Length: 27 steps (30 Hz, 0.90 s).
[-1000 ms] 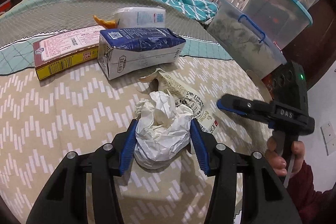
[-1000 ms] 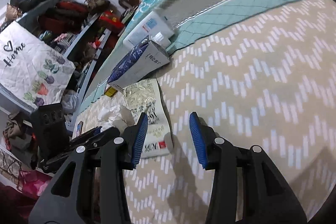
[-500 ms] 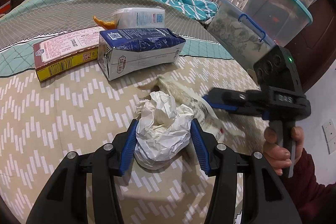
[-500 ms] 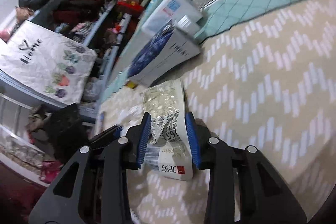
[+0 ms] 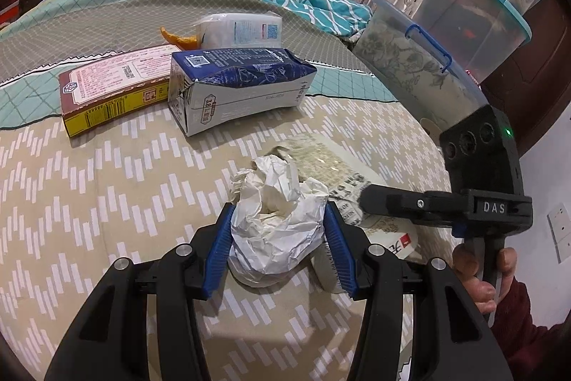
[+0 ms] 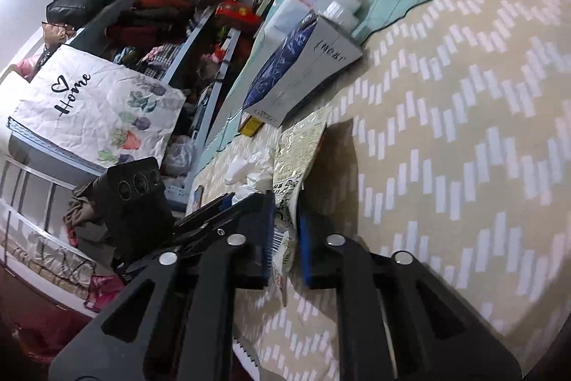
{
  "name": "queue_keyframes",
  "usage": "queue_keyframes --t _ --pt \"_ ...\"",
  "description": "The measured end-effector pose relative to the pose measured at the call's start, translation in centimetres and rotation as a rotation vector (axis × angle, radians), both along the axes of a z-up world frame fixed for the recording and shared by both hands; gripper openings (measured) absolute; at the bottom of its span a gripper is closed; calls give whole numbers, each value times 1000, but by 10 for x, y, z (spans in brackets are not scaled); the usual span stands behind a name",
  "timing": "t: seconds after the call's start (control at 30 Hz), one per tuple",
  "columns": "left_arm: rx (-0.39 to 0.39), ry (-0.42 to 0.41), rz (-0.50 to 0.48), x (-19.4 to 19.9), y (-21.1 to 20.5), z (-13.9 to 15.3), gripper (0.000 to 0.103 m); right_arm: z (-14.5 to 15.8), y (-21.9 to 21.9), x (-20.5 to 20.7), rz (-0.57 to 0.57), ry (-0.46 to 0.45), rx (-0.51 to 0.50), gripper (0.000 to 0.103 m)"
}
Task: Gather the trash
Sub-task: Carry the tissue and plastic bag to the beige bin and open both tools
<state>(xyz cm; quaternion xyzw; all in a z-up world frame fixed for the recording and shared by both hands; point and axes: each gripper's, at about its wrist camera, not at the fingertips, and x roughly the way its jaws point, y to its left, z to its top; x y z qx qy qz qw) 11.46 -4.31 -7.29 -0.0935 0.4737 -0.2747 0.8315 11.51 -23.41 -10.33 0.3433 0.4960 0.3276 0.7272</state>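
A crumpled white paper ball [image 5: 278,213] sits on the zigzag-patterned bed cover, and my left gripper [image 5: 278,234] is shut on it, its blue pads pressing both sides. Just to its right lies a printed snack wrapper [image 5: 332,166]. My right gripper [image 6: 285,238] comes in from the right, its jaws closing on the wrapper's [image 6: 299,149] near end with both pads pressing it. In the left wrist view the right gripper [image 5: 360,199] shows side-on, held by a hand in a dark red sleeve. The paper ball [image 6: 249,170] also shows beside the left gripper's black body [image 6: 135,191].
Farther back on the bed lie a blue-and-white milk carton [image 5: 239,84], a brown-and-yellow box [image 5: 114,84], a white tissue pack [image 5: 239,29] and an orange peel [image 5: 178,38]. Clear storage bins [image 5: 417,74] stand at the right edge. A cluttered shelf [image 6: 160,24] stands beyond the bed.
My right gripper moved in over the snack wrapper, tilted down and closed on its near end. My left gripper stayed still, holding the paper ball.
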Motion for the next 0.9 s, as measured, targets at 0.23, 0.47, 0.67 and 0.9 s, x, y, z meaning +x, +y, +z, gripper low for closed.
queue_keyframes --t 0.23,0.47,0.67,0.9 --pt "20 -14 -2 -3 -1 1 48 8 -38 -23 -110 -21 -40 13" --pt "79 -38 -146 -11 -57 9 48 16 -99 -46 -255 -48 -48 12" --pt "144 -41 -307 -8 -141 4 48 17 -162 -67 -399 -58 -40 12" --pt "149 -20 -431 5 -236 1 48 12 -220 -86 -461 -33 39 13"
